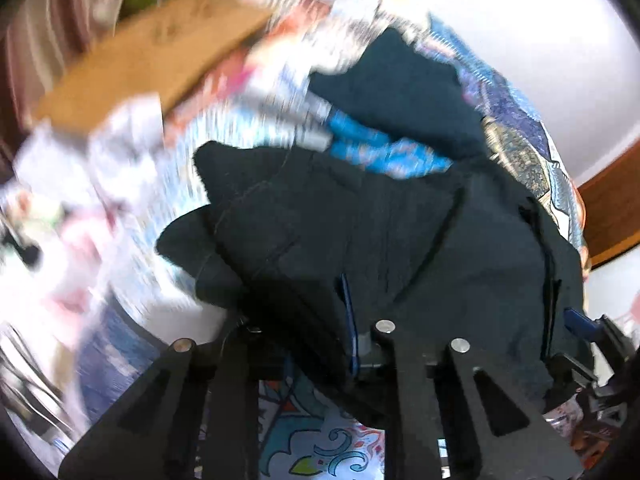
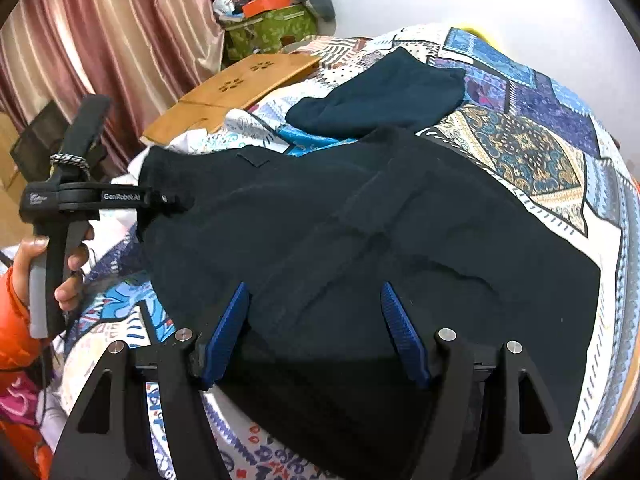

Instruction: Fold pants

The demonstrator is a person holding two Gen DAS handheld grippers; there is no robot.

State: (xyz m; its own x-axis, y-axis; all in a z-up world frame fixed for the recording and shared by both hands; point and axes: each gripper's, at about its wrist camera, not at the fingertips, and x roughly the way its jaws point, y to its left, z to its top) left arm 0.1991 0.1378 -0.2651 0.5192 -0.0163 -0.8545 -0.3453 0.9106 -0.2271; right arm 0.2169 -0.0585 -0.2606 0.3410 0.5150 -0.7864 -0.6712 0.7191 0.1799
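Dark navy pants (image 2: 340, 232) lie spread on a patterned quilt, folded over on themselves. My right gripper (image 2: 316, 320) is open, its blue pads (image 2: 228, 332) hovering just over the near part of the pants. My left gripper (image 2: 176, 200) shows at the left edge of the pants in the right wrist view, shut on the cloth's edge. In the blurred left wrist view the pants (image 1: 380, 232) drape over my left gripper (image 1: 352, 340), hiding its fingers. A second dark teal garment (image 2: 384, 96) lies farther back on the bed.
The patterned quilt (image 2: 520, 148) covers the bed. A wooden lap tray (image 2: 244, 84) lies at the far left of the bed. A green box (image 2: 272, 28) with clutter stands behind it, beside pink curtains (image 2: 112, 40). A white wall is behind the bed.
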